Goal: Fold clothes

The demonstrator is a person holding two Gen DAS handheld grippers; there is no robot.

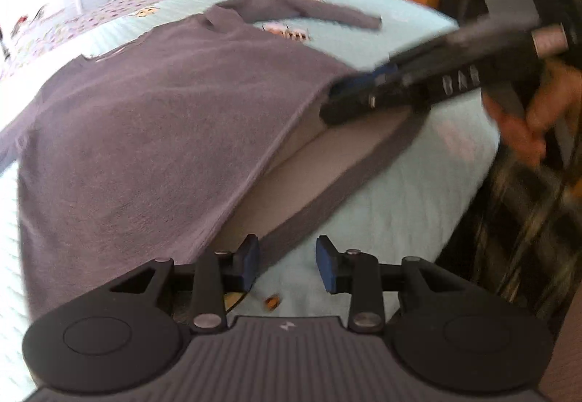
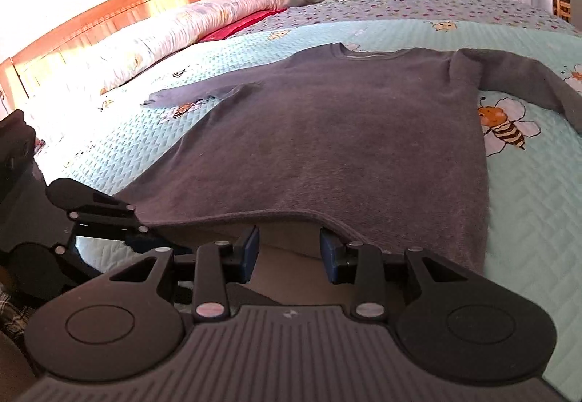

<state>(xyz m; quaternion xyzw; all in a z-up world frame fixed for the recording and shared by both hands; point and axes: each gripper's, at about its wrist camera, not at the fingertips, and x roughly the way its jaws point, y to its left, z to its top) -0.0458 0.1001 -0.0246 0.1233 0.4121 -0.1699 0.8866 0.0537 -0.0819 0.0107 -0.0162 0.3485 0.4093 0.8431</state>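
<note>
Grey sweater [image 2: 327,133] lies flat, front down or up not clear, on the teal quilt [image 2: 527,220], neck away from the person, 2 sleeves out to the sides; its hem is at the near bed edge. Left gripper [image 1: 287,264] is part open at the hem's left corner, the hem band [image 1: 327,191] running between its pads with no pinch visible; right gripper [image 2: 289,256] is likewise part open under the lifted top layer of the hem, pads apart. Judged step: taking the hem for the 1st fold; next, both must close on both layers, then lift together toward the neck.
</note>
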